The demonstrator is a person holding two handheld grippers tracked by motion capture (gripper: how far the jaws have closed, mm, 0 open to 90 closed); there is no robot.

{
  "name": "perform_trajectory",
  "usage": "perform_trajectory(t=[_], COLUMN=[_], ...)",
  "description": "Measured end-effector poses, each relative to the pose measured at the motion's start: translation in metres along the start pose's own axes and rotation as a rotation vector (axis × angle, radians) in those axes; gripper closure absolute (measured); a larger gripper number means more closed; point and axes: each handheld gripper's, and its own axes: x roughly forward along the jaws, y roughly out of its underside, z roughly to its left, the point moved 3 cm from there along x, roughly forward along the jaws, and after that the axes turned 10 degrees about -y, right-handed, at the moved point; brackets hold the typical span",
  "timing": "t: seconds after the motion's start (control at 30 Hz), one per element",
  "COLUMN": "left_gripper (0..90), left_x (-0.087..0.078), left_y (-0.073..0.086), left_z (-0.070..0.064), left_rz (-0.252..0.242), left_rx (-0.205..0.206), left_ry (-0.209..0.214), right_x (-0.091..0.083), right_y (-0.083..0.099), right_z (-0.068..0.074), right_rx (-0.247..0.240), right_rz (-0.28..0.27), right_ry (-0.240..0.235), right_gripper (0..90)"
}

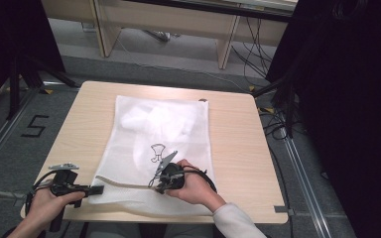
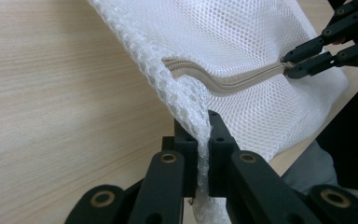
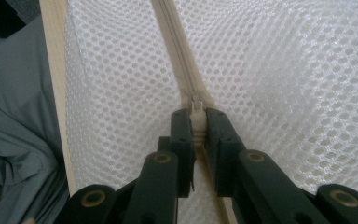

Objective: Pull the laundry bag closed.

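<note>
Lying flat on the wooden table (image 1: 238,148), the white mesh bag (image 1: 158,134) reaches from mid-table to the near edge, its near hem hanging slightly over that edge; a pale garment appears to sit inside, and a small dark motif shows on the upper face.

Handling, by judgement: the bag is light, soft and limp; the open weave will bunch and slide under any pull, so it has to be anchored while the zip runs; the mesh could snag or stretch but is not brittle. The sound holds are the bag's near left corner, where the fabric doubles, and the zipper pull (image 3: 196,112) itself, not the tape.

The left gripper (image 2: 203,140) is clamped on a fold of mesh at that corner; the right gripper (image 3: 196,135) is pinched on the pull, with the beige zipper (image 2: 223,80) running away from it.

The high view gives the bag's full layout and both hands at the near edge; it cannot resolve the pull. The right gripper view confirms the pull seated between the jaws; the left gripper view shows the zipper bowed and apparently parted near the left end, with the right gripper at its far end.
</note>
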Motion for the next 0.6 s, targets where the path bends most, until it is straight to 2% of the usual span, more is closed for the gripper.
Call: perform_trajectory(t=[0.2, 0.23, 0.3, 0.33, 0.4, 0.5, 0.6], left_gripper=[85.6, 85.6, 85.6, 85.6, 85.6, 85.6, 85.6], left_x=[0.000, 0.000, 0.000, 0.000, 0.000, 0.000, 0.000], left_y=[0.000, 0.000, 0.000, 0.000, 0.000, 0.000, 0.000], left_z=[0.000, 0.000, 0.000, 0.000, 0.000, 0.000, 0.000], left_rz=[0.000, 0.001, 0.001, 0.002, 0.000, 0.001, 0.001], left_rx=[0.000, 0.002, 0.003, 0.002, 0.001, 0.005, 0.004], left_ry=[-0.001, -0.003, -0.005, -0.003, -0.005, -0.007, -0.007], right_x=[0.000, -0.001, -0.001, -0.002, -0.004, -0.006, -0.007], right_y=[0.001, 0.003, 0.003, 0.004, 0.006, 0.009, 0.010], right_z=[0.000, 0.000, -0.001, -0.001, -0.002, -0.001, -0.002], right_rx=[0.008, 0.022, 0.013, 0.023, 0.007, 0.028, 0.019], right_rz=[-0.004, 0.001, -0.004, -0.001, -0.002, -0.001, -0.003], right_ry=[0.003, 0.003, -0.001, 0.004, 0.004, 0.010, 0.010], right_gripper=[82.8, 82.8, 82.8, 82.8, 82.8, 82.8, 82.8])
